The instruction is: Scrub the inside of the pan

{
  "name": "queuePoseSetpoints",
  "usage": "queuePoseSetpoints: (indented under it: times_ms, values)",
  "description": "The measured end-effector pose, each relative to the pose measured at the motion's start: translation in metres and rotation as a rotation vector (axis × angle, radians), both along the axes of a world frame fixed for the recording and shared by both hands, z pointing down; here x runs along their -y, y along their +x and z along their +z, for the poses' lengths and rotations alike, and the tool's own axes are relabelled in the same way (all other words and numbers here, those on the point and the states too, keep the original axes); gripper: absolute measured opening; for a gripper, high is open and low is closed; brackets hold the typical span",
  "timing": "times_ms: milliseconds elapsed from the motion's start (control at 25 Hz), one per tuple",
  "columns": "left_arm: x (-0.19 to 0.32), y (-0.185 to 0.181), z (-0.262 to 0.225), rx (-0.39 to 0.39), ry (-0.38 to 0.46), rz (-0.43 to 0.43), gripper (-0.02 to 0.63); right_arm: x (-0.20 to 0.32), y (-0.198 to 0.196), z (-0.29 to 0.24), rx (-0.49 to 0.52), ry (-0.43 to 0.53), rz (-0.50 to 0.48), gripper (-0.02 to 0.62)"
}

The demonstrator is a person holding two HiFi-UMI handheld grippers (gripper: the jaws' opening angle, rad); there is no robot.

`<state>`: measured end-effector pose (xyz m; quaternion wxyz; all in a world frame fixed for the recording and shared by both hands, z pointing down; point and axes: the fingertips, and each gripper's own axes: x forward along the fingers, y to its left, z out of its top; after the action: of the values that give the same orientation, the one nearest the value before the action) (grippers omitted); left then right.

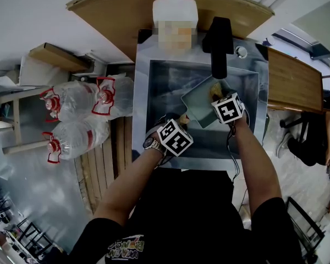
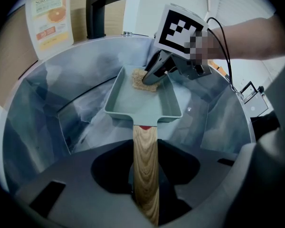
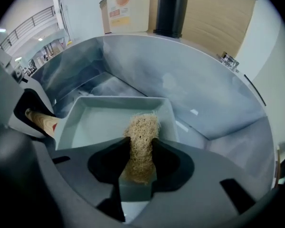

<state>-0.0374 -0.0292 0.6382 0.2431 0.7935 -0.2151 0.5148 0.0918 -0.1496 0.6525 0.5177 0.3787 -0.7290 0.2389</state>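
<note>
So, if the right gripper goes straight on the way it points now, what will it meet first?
Probably the floor of the pan: the right gripper holds a loofah scrubber out in front, pointing into it. Whether it touches now is unclear.

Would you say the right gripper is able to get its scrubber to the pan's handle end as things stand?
Probably yes: the scrubber in the right gripper is at the pan's far end, the floor between is bare, and the left gripper grips the handle.
</note>
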Motion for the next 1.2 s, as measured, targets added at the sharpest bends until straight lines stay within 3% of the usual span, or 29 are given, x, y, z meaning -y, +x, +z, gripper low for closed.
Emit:
queuePoseSetpoints:
  times_ms: [520, 840, 1000, 1200]
  values:
    - [0.001, 0.0, 0.0, -0.001, 0.003, -0.001, 0.163, 0.011, 0.02, -0.01, -0.048, 0.047, -0.004, 0.147]
    - [0.0, 0.0, 0.0, 0.0, 0.003, 0.0, 0.163, 0.025, 0.041, -0.042, -0.1, 0.163, 0.067, 0.146]
    - [0.001, -0.001, 0.0, 0.002, 0.003, 0.0, 0.163, 0.03, 0.045, -0.068, -0.007, 0.202, 0.13, 0.146]
    - [0.0, -0.001, 0.0, 0.002, 0.002, -0.001, 0.163, 0.013, 0.018, -0.078, 0.185, 0.155, 0.165, 0.147]
